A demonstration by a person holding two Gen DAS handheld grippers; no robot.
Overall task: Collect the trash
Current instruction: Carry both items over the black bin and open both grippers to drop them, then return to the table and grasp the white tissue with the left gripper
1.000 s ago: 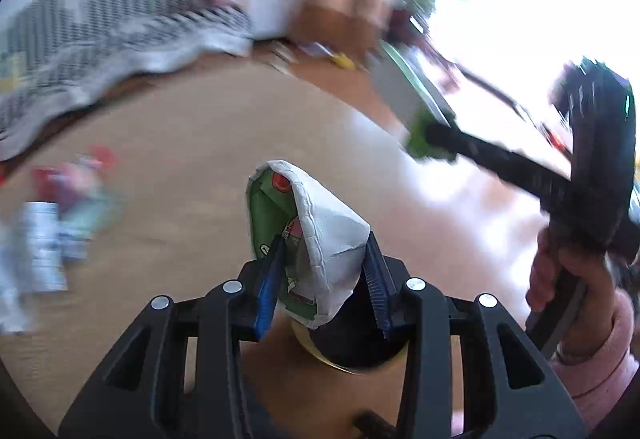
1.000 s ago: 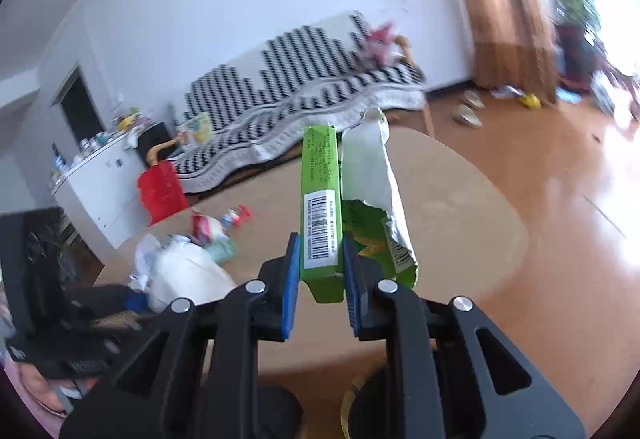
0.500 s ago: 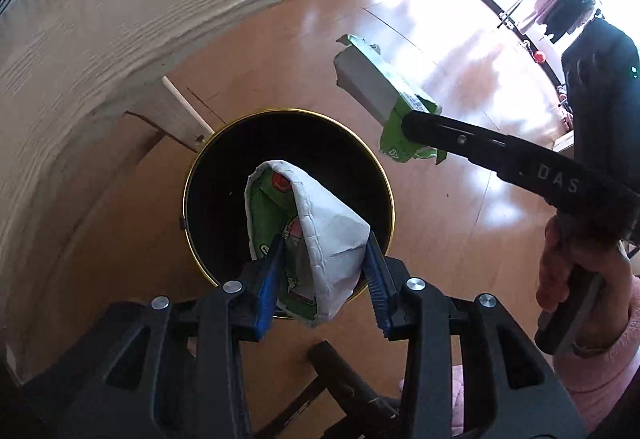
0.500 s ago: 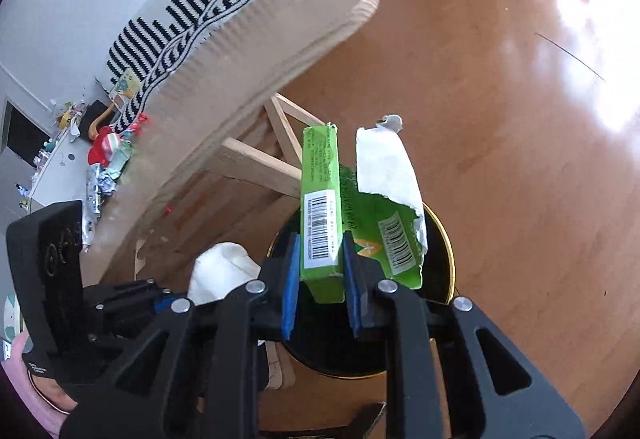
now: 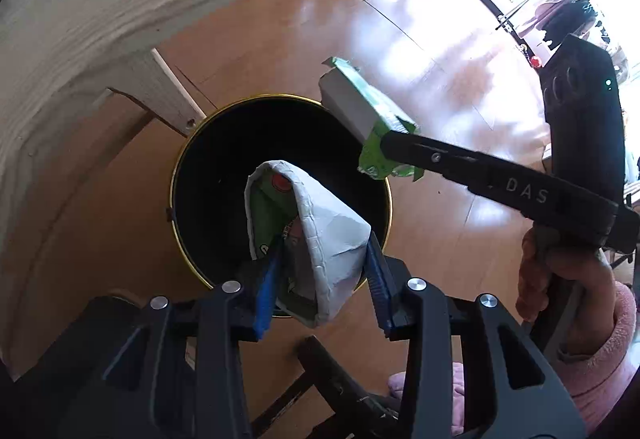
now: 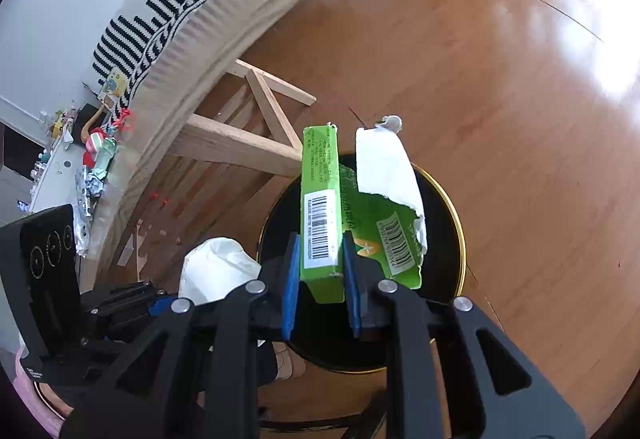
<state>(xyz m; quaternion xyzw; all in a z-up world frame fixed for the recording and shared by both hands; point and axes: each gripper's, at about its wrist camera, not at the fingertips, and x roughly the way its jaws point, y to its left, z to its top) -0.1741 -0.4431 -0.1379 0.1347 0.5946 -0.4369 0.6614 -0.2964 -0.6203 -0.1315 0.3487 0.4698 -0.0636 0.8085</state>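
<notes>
Holding two trash pieces over one black bin (image 5: 208, 175) | your left gripper (image 5: 322, 279) clamps a crumpled white-green wrapper (image 5: 320, 227) above bin mouth | your right gripper (image 6: 320, 279) pinches a torn green carton (image 6: 324, 199) above bin rim | wooden table (image 6: 224, 39) beside bin

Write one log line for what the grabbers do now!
left gripper: holds wrapper | right gripper: holds green box | both above bin

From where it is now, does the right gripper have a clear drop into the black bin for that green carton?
Probably yes. The right gripper holds the green carton over the black bin's open mouth, nothing between. The left gripper and its crumpled wrapper hover alongside, apart.
</notes>
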